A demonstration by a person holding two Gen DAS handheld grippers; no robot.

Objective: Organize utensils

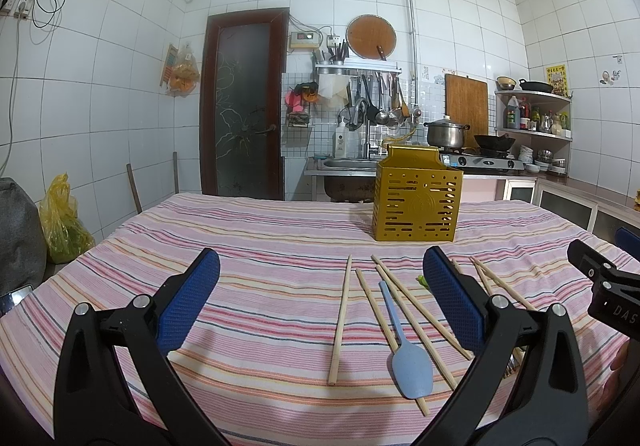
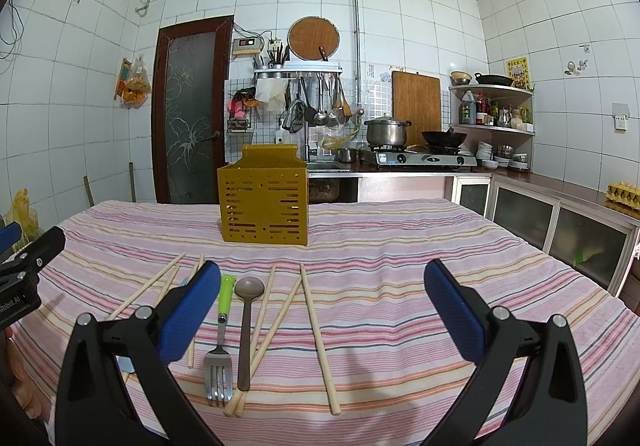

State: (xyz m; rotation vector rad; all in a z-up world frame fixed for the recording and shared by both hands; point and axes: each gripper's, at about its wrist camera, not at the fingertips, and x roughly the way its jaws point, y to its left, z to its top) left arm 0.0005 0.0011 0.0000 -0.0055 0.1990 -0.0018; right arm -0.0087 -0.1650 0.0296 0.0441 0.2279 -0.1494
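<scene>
Nothing sorted yet, by the look of it: the left tool [image 1: 320,310] hangs above the striped surface [image 1: 248,246] with its blue pads spread wide and nothing between them. Just ahead of it lies the first loose chopstick [image 1: 341,320], then two more crossing under a pale blue spatula [image 1: 406,354], whose blade points back toward the camera. Further right, more chopsticks peek out past the pad. Switching to the right wrist view, the right tool [image 2: 320,318] is equally wide open and empty, low over the cloth. Beneath its left pad sits a fork [image 2: 221,350] with a green handle, right beside it a brown spoon [image 2: 246,330], then a pair of chopsticks [image 2: 264,342] meeting at their near ends, and a single one [image 2: 318,338] angled off to the right. The yellow holder [image 2: 264,202] stands upright farther back, well apart from all of them; I can't see inside it, but nothing pokes above its rim. So the whole job appears to lie ahead: every utensil in view is flat on the cloth, waiting to be picked up and dropped in.
</scene>
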